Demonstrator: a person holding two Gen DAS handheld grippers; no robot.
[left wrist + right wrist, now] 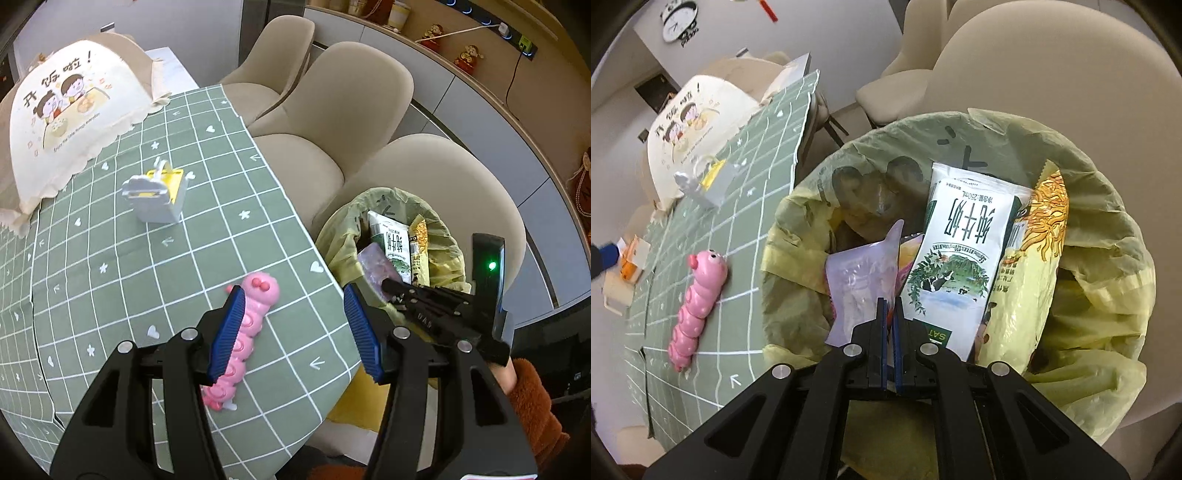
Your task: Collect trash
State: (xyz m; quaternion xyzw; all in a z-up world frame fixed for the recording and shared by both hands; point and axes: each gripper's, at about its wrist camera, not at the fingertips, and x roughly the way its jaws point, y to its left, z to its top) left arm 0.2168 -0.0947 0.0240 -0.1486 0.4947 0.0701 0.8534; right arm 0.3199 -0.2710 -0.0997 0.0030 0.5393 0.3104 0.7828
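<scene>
food cover [70, 122]: cream cloth, cartoon print, far left on the tabletop [122, 266], which has a green grid cloth
toy house [157, 194]: grey and yellow, mid tabletop, right of the food cover, standing alone
caterpillar toy [247, 328]: pink, near right part of the tabletop, lying lengthwise; left blue pad overlaps it in the left wrist view, contact not clear
left hand-held gripper [293, 325]: jaws apart, nothing between them, above the tabletop's near right edge
trash bin [1108, 206]: yellow-green liner, right of the tabletop, in front of a beige chair [443, 177]
trash in the bin: purple wrapper [857, 288] on the left, white and green milk pouch [960, 258] in the middle, yellow snack packet [1034, 258] on the right, all upright against each other
right hand-held gripper [889, 306]: jaws together, tips over the bin mouth just in front of the purple wrapper; cannot tell if a wrapper edge is pinched
sleeve [535, 398]: brown fleece, near right, behind the right hand-held gripper
</scene>
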